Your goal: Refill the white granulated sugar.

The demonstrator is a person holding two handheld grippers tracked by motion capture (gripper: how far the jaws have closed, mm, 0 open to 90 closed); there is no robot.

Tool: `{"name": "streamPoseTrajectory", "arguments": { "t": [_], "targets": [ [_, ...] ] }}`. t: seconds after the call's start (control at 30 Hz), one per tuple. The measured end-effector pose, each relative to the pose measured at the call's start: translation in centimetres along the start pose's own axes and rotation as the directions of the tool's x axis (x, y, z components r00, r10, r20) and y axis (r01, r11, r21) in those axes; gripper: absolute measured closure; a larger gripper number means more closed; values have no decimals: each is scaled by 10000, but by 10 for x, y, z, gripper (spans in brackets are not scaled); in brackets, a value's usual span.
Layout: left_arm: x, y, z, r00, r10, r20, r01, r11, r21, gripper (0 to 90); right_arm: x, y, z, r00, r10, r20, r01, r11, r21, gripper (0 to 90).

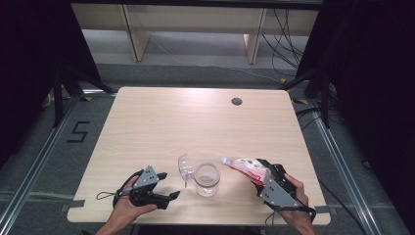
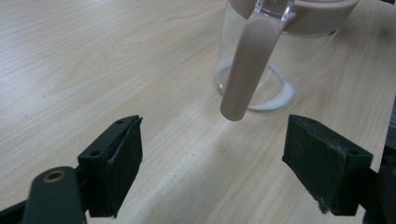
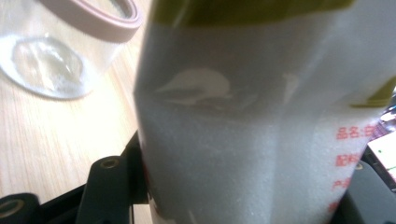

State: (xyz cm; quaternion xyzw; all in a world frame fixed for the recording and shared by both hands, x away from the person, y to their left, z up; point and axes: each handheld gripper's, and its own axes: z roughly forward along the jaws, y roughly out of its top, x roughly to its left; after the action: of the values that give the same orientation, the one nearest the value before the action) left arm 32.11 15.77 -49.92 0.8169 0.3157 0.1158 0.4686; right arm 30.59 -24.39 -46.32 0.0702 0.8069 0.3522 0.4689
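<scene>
Jar (image 1: 207, 179) between lid (image 1: 185, 167) and bag (image 1: 247, 167)

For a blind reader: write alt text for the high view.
On a pale wooden table, a person's right tool holds a clear bag of white powder tilted toward an open glass jar, its hinged lid flipped aside. The left tool rests open beside the jar, holding nothing.
</scene>
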Motion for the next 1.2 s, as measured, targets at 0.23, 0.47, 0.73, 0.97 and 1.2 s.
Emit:
{"name": "streamPoseTrajectory", "arguments": {
  "t": [0.23,0.47,0.73,0.97,1.2],
  "targets": [
    [0,0,0,10000,0,58,0,10000,-6,192,1,6,1,9984,-564,-10,564,9984,97,417],
    [-1,1,0,10000,72,-28,-72,10000,-44,192,3,8,0,9847,-1736,158,1726,9837,513,418],
    [-2,1,0,10000,-51,-20,51,9999,-161,191,7,11,2,9683,-2490,203,2459,9643,984,420],
    [-2,0,1,10000,-75,-2,75,9999,-128,191,8,14,4,9471,-3204,169,3168,9423,1079,422],
    [-2,0,0,10000,-27,-14,27,10000,-73,191,13,14,4,9411,-3374,227,3312,9331,1400,423]
  ]
}}
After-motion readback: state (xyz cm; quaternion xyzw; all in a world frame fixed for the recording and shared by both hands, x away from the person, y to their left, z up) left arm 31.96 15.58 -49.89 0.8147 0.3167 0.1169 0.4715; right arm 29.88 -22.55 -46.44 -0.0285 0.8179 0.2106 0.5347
